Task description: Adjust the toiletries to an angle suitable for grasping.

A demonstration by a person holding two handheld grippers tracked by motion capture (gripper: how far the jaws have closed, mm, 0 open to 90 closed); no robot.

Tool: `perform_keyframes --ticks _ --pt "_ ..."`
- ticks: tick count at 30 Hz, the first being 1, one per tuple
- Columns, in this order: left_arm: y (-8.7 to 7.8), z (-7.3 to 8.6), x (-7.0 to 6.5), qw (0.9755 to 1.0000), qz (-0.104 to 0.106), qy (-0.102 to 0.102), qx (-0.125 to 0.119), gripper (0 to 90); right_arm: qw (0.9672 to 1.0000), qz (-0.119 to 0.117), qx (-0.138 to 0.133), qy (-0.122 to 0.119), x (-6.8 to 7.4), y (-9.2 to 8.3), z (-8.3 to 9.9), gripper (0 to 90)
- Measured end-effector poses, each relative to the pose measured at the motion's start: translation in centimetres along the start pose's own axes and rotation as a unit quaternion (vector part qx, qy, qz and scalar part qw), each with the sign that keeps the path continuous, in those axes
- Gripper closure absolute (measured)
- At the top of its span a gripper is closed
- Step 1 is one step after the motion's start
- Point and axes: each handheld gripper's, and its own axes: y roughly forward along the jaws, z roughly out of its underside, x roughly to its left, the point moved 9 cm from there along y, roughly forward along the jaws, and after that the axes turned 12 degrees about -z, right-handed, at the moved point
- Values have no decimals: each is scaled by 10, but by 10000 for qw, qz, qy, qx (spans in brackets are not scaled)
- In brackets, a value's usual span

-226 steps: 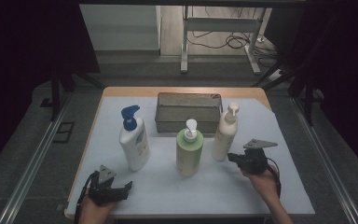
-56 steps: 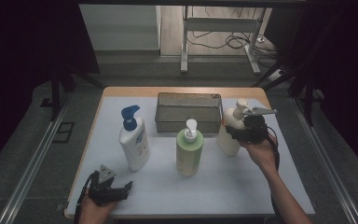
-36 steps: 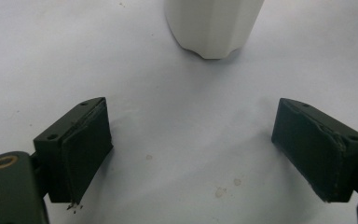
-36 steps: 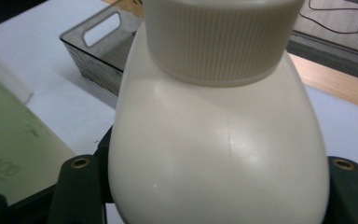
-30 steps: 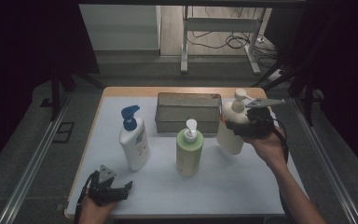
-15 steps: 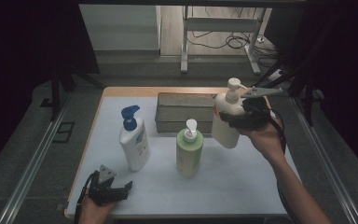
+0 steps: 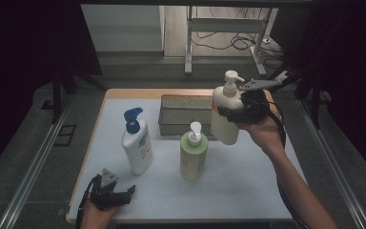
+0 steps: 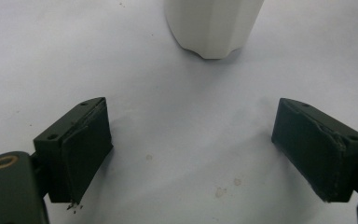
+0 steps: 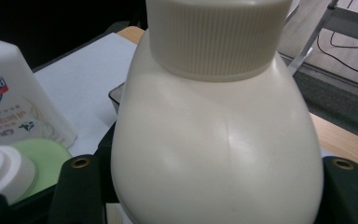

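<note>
A cream pump bottle (image 7: 225,117) hangs in the air over the right side of the table, by the grey wire basket (image 7: 171,110), with my right gripper (image 7: 228,113) shut on its shoulder. In the right gripper view the cream bottle (image 9: 214,154) sits squeezed between the two black jaws, under its ribbed cap. A green pump bottle (image 7: 193,153) stands mid-table and a white bottle with a blue pump (image 7: 137,143) stands to its left. My left gripper (image 7: 126,192) rests open at the near left edge; its fingers (image 8: 81,147) are spread wide on the white table with the white bottle's base (image 8: 212,25) ahead.
The white mat (image 7: 248,186) covers a wooden table (image 7: 124,93). Dark floor and metal rails (image 7: 33,162) flank both sides. A metal stand and cables (image 7: 219,28) lie beyond the far edge. In the right gripper view the white bottle (image 9: 14,107) and green bottle's cap (image 9: 9,172) are at left.
My right gripper closed on the cream bottle and lifted it off the table, carrying it up and toward the basket. The left gripper stayed still.
</note>
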Motion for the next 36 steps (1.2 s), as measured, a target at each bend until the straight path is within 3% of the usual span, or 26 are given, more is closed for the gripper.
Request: perform_keyframes --ticks 14,27,36 --pt "0 0 0 10000 -2 6 -5 114 9998 -74 -64 -148 2 22 -20 362" --pt "0 0 0 10000 -2 7 -7 114 9997 -135 -172 -84 -1 43 -33 363" --pt "0 0 0 10000 2 9 -4 114 9994 -176 -247 -162 -2 59 -41 363"
